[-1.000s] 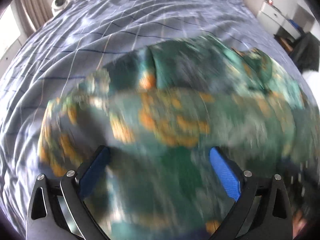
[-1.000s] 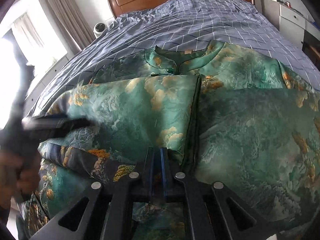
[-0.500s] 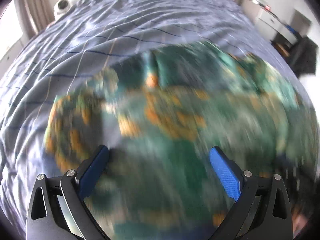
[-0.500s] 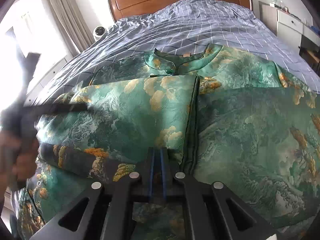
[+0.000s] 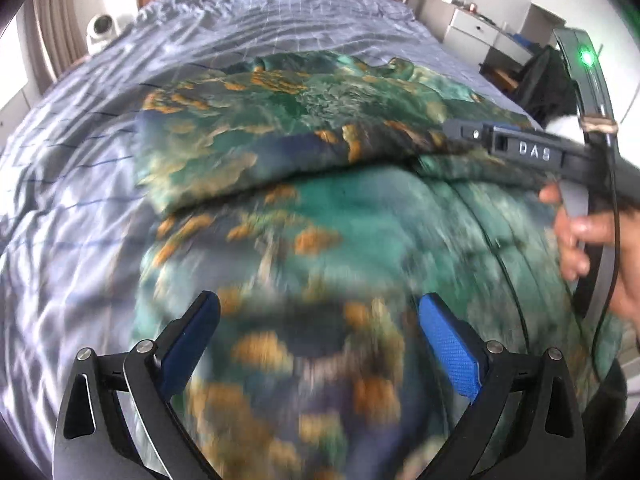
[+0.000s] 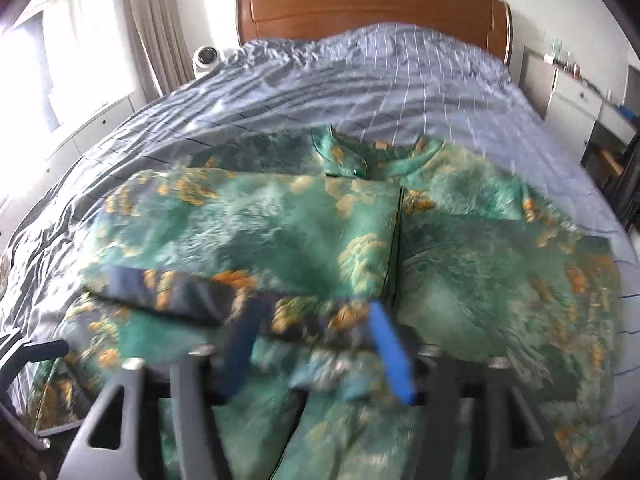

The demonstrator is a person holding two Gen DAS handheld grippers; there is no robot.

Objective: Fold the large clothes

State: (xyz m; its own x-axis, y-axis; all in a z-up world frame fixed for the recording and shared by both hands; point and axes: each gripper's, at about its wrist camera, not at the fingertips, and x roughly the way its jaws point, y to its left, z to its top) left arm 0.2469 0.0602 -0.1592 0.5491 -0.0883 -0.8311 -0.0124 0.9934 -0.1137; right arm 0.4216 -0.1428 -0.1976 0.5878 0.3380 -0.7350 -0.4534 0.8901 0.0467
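While a green brocade jacket (image 6: 460,248) lies collar-away across the grid-patterned bedspread (image 6: 380,80), both handheld grippers hover over its near hem, neither holding cloth. The left gripper (image 5: 320,332) has its blue pads spread wide, with printed fabric showing blurred between and beneath them. The right gripper (image 6: 320,356) also stands parted in its own view, its jaws smeared by motion just above a dark-lined sleeve (image 6: 192,296) folded across the front.

The garment's long axis runs from the grippers straight toward the wooden headboard (image 6: 368,8), collar (image 6: 348,156) at the far end, hem nearest the person. One sleeve panel is already laid over the chest, so the likely next move is a lengthwise fold, carrying the hem away toward the collar. Both grippers sit at the hem end; the left appears nearer the outer edge by the bare bedspread, the right nearer the centre seam (image 6: 396,240).

The right wrist view alone shows the collar, the centre placket and the whole spread of the jacket. The left wrist view alone shows the right gripper from the side, marked with lettering, a green light on its mount and the person's right hand (image 5: 588,240) around the handle. Whether that gripper's tips touch the cloth cannot be told from either view.
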